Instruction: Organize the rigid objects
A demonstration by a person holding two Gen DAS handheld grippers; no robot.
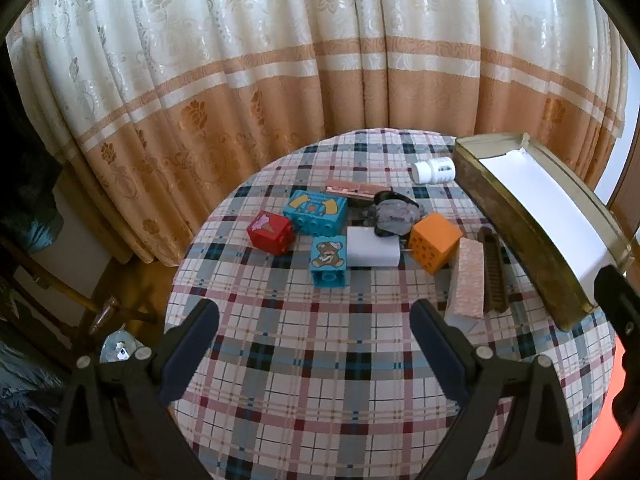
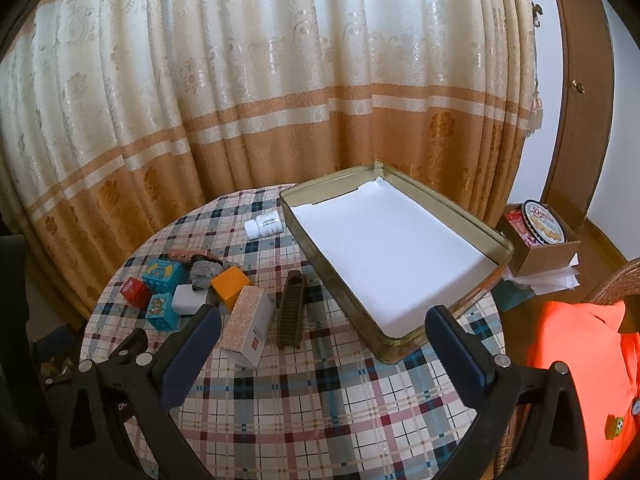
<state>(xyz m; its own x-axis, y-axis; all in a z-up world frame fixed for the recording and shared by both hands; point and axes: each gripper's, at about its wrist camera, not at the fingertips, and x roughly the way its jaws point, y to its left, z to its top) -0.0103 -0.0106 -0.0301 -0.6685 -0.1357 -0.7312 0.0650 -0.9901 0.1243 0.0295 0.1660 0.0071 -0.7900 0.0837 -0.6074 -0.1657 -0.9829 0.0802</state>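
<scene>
On the plaid round table (image 1: 312, 380) lie a red block (image 1: 269, 232), a wide teal block (image 1: 315, 209), a small teal bear block (image 1: 328, 260), a white block (image 1: 372, 252), an orange cube (image 1: 434, 246), a grey stone (image 1: 394, 216), a pink box (image 1: 468, 280), a brown comb-like piece (image 1: 494, 272) and a white bottle (image 1: 434, 170). A metal tin (image 2: 496, 276) lined with white paper stands at the right. My left gripper (image 1: 314, 332) is open and empty above the table's near part. My right gripper (image 2: 322, 336) is open and empty, near the tin's front corner.
A curtain (image 2: 280, 100) hangs behind the table. A cardboard box with a cookie tin (image 2: 542, 236) stands to the right of the table. An orange garment (image 2: 576, 360) lies over a wicker chair at the right. The table (image 2: 320, 400) drops off at its round edge.
</scene>
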